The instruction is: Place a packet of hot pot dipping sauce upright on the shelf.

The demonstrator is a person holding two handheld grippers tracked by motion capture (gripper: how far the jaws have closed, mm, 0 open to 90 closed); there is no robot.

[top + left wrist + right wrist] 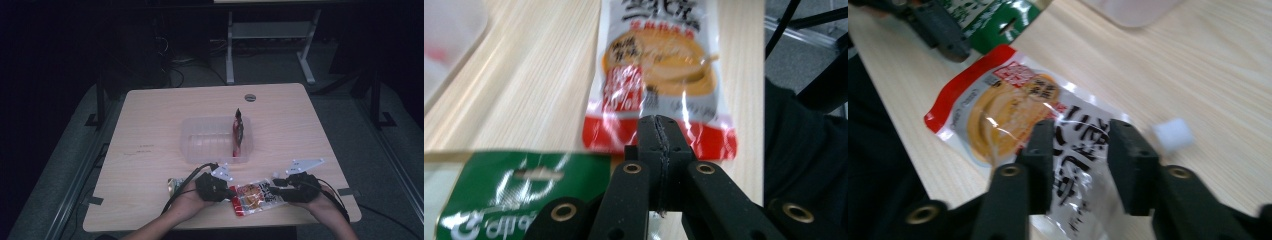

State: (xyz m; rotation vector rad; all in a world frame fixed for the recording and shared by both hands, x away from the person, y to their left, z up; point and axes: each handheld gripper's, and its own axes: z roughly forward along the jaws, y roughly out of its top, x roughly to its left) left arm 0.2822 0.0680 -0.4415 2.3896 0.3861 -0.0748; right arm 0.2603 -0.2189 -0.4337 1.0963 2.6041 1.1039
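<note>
A person's two hands each hold a black claw over the near edge of a pale wooden worktop (150, 130). A flat snack packet (256, 196) with a red end and a picture of orange-brown food lies on the worktop between the two claws.

The left claw (658, 131) has its jaws pressed together, their tips at the packet's red end; whether they pinch the film cannot be told. A green packet (519, 192) lies just left of this claw.

The right claw (1082, 145) has its jaws spread, with the packet's white printed end between them. A small white block (1173, 135) sits just right of it.

Beyond both claws stands a clear plastic tub (200, 142) with a dark red packet (238, 131) upright inside.
</note>
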